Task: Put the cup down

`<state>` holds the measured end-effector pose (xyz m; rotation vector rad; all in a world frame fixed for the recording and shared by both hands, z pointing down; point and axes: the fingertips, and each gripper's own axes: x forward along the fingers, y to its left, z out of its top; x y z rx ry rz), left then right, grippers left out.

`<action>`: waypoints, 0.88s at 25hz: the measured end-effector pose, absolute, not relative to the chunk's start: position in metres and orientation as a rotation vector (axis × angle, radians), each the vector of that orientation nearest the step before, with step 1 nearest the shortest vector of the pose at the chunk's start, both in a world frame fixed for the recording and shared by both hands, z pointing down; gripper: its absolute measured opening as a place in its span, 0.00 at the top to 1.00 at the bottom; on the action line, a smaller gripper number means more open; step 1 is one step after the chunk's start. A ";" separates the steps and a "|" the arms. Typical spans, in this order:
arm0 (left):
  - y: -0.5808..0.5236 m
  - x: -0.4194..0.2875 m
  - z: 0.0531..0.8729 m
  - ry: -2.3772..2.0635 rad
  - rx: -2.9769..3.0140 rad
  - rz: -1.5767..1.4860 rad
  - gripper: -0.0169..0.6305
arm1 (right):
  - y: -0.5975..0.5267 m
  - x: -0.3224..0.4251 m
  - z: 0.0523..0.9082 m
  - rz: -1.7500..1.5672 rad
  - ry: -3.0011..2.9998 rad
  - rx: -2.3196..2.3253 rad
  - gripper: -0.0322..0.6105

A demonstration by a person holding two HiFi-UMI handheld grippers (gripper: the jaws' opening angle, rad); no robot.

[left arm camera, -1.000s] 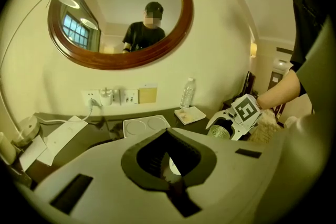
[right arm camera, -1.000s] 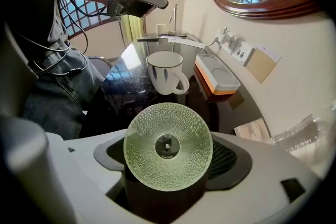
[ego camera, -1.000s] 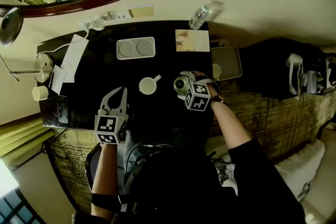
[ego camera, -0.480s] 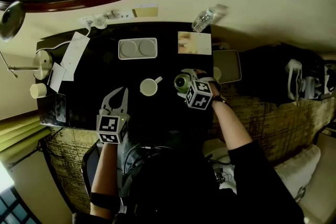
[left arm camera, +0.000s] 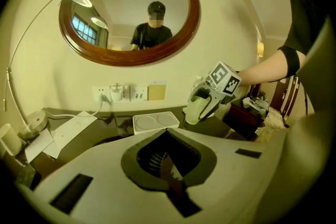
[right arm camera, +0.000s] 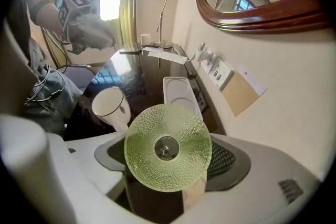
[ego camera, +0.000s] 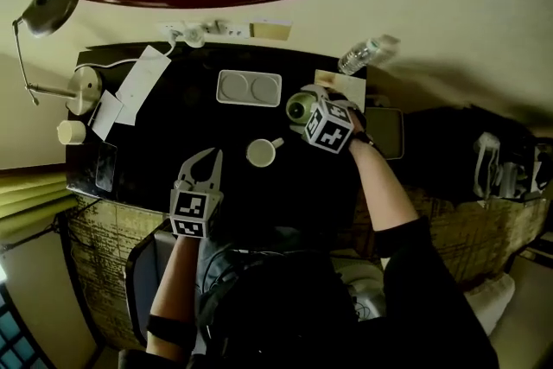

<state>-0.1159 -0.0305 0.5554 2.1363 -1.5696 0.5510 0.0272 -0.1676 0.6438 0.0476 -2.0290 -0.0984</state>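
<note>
**A:** Right tongs, status?

**B:** I'm clamping the right gripper (ego camera: 304,103) on the green dimpled glass cup (right arm camera: 168,147). I'm holding it over the black table (ego camera: 164,130), just beside the white two-hollow tray (ego camera: 248,87) (the white ceramic mug (ego camera: 261,153) is sitting nearer me).

**A:** Left?

**B:** The left gripper (ego camera: 204,162) is hovering clenched, gripping nothing.

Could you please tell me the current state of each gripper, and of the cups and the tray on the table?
left gripper: jaws shut, nothing between them.
right gripper: jaws closed on the green cup.
green cup: upright, held, not yet released.
white mug: upright on the table, touched by neither gripper.
white tray: flat on the table, both round recesses empty.
</note>
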 end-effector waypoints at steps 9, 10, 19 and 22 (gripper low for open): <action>-0.022 -0.135 0.555 -1.620 2.084 0.529 0.97 | -0.207 -0.048 0.628 -0.116 -2.094 0.020 0.32; -0.021 -0.138 0.555 -1.626 2.079 0.530 0.97 | -0.207 -0.053 0.632 -0.111 -2.091 0.010 0.32; -0.009 -0.159 0.555 -1.670 2.034 0.524 0.97 | -0.209 -0.081 0.647 -0.130 -2.090 -0.040 0.31; -0.009 -0.162 0.556 -1.676 2.025 0.507 0.97 | -0.210 -0.083 0.645 -0.134 -2.108 -0.040 0.28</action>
